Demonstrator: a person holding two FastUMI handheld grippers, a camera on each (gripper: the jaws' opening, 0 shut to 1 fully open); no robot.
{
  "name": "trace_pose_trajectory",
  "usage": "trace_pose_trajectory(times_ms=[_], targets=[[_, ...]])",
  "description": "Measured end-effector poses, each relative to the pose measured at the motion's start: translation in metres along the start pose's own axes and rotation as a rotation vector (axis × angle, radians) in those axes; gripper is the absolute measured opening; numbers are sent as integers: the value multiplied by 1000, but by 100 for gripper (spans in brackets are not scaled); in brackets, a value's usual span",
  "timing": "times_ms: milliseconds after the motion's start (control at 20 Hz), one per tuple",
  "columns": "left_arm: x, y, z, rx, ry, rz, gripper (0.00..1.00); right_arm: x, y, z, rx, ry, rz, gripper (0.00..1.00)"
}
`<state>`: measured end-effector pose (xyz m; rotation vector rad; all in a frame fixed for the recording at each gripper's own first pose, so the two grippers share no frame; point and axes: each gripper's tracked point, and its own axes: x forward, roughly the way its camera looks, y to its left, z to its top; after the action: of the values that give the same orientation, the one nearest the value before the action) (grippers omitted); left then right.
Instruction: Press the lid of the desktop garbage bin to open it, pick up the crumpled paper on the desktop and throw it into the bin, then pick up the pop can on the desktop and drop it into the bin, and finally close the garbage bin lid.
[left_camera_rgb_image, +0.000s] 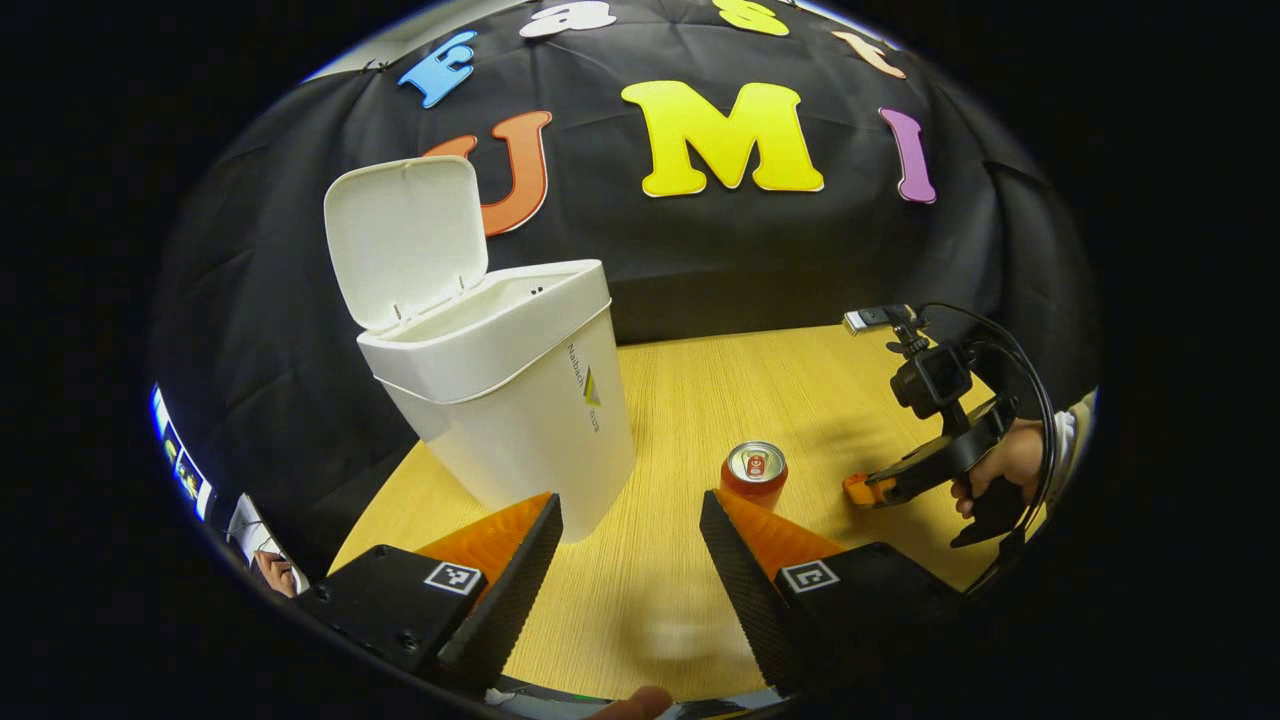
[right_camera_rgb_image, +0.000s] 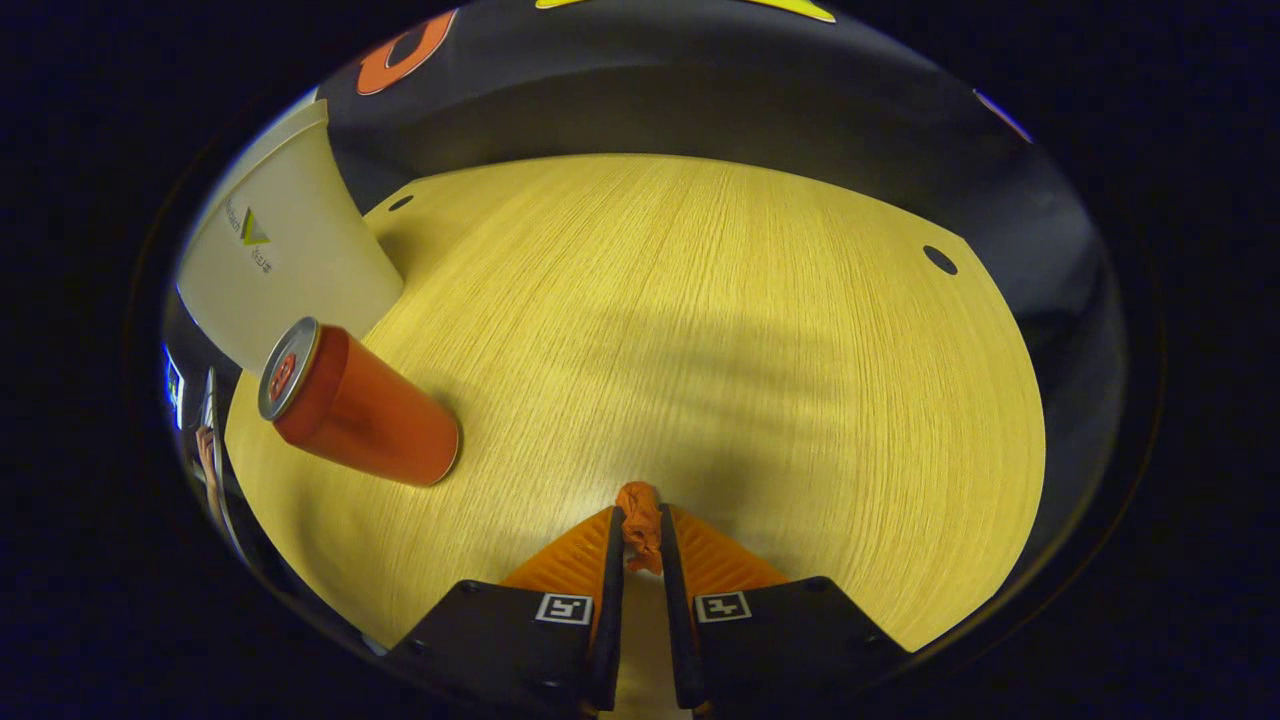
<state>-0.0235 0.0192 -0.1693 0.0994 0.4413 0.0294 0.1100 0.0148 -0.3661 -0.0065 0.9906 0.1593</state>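
A recording booth: black cloth wall behind a bare wooden desktop.

- The bin is cut off at the left edge of the right gripper view; its top is out of sight.
- The small print on the bin is too tiny to tell.
- The crumpled paper is mostly hidden between the fingers; it is perhaps pinched.

Left gripper sits low with its jaws spread wide, nothing between them. Right gripper has its jaws nearly together, pinching something small at the tips. Over in the left gripper view, a hand grips its handle.
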Motion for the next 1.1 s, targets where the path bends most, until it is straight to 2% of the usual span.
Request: trace_pose_trajectory(times_ms=[200,250,300,350,550,850,950,1000,1100], targets=[[-3,-6,5,-3,-25,-28,94,-37,-6,27,5,-79,-2,22],[-3,-7,6,-3,-30,-37,94,-49,-7,39,6,-107,1,20],[-5,-10,7,-2,-36,-49,94,-63,-6,50,8,-136,5,23],[-4,-12,8,0,-43,-58,94,-74,-4,61,8,-163,8,20],[-7,-16,14,-3,-73,-90,94,-132,3,104,-9,-269,6,22],[-12,8,10,-17,-98,-95,94,-221,63,170,-85,-454,74,20],[-16,23,6,-35,-105,-80,94,-235,84,193,-145,-512,70,22],[-17,30,3,-46,-104,-80,94,-241,97,203,-159,-539,77,19],[-21,41,-5,-55,-102,-75,94,-243,124,217,-178,-551,100,22]])
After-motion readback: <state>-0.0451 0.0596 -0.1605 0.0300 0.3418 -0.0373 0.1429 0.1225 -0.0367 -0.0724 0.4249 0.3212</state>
